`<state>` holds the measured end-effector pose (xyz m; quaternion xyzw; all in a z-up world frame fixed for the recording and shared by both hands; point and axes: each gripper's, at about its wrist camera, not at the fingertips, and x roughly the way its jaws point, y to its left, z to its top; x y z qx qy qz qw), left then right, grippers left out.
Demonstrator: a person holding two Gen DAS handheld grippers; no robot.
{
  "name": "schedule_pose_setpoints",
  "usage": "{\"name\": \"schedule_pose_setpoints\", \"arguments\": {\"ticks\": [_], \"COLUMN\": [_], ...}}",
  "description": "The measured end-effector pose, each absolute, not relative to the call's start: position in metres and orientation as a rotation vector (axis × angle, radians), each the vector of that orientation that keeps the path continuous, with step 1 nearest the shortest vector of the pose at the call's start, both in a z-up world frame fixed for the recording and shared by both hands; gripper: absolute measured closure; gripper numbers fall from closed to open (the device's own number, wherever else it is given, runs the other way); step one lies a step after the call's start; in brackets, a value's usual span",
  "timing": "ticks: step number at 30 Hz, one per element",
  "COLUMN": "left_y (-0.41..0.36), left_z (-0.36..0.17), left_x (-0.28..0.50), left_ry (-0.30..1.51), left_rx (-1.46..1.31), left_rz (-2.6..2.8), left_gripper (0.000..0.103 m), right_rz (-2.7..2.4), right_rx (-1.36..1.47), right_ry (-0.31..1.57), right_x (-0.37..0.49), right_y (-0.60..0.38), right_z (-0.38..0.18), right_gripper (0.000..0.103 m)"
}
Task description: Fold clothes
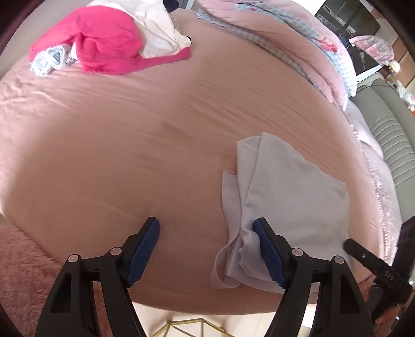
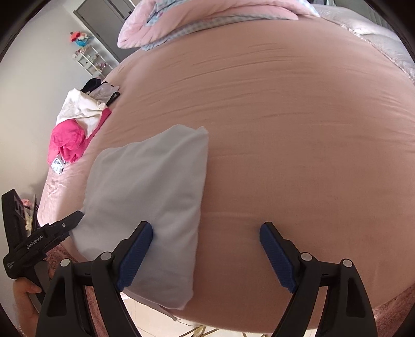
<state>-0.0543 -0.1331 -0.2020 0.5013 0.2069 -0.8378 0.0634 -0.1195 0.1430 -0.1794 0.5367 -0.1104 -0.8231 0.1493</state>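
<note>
Jaws of both grippers stand wide apart and neither has hold of anything. Seen from its own camera, the left gripper (image 1: 206, 224) hangs over the near edge of the bed, its right blue pad (image 1: 267, 252) lying over the crumpled near corner of the folded pale grey garment (image 1: 290, 191), though whether it presses on the cloth I cannot tell, while its left pad is over bare sheet. The right gripper (image 2: 206, 229) mirrors this: its left blue pad (image 2: 135, 255) sits over the near edge of the same garment (image 2: 147, 191) and its right pad over bare sheet. The garment lies folded into a rough rectangle on the pink bed sheet (image 1: 129, 145), close to the near edge, with a loose flap sticking out on the side toward the left gripper. Each camera catches the other gripper's black finger at the frame edge, just beside the garment, and a hand (image 2: 24, 298) grips the left tool's handle. Well apart, toward the far side of the sheet, lies a heap of unfolded clothes: a bright pink garment (image 1: 103, 41), a white garment (image 1: 158, 31) and a small blue-and-white patterned piece (image 1: 49, 61). A pink quilt (image 2: 207, 18) with a blue checked lining is bunched along the far edge of the bed.
</note>
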Motion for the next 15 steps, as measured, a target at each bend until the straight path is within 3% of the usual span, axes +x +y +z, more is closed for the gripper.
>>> {"name": "schedule_pose_setpoints", "arguments": {"ticks": [4,6,9,10,15], "left_y": [-0.134,-0.133,-0.13,-0.127,-0.123], "left_z": [-0.186,-0.182,-0.197,-0.205,-0.216], "left_x": [-0.048,-0.047,-0.057,-0.06,-0.067], "left_ry": [0.549,0.703,0.976,0.958,0.82], "left_rx": [1.438,1.416,1.47,1.501,1.551], "left_rz": [-2.491,-2.592,-2.675,-2.652,-2.6], "left_gripper": [0.031,0.032,0.031,0.031,0.03], "right_rz": [-2.45,-2.441,-2.31,-2.291,-2.357], "right_rx": [1.547,1.553,1.587,1.59,1.574], "right_ry": [-0.213,-0.224,-0.434,-0.463,-0.265], "right_x": [-0.117,-0.117,-0.123,-0.124,-0.121], "right_y": [0.147,0.147,0.146,0.143,0.122], "right_z": [-0.171,-0.172,-0.185,-0.188,-0.189], "right_gripper": [0.018,0.018,0.017,0.017,0.018]}}
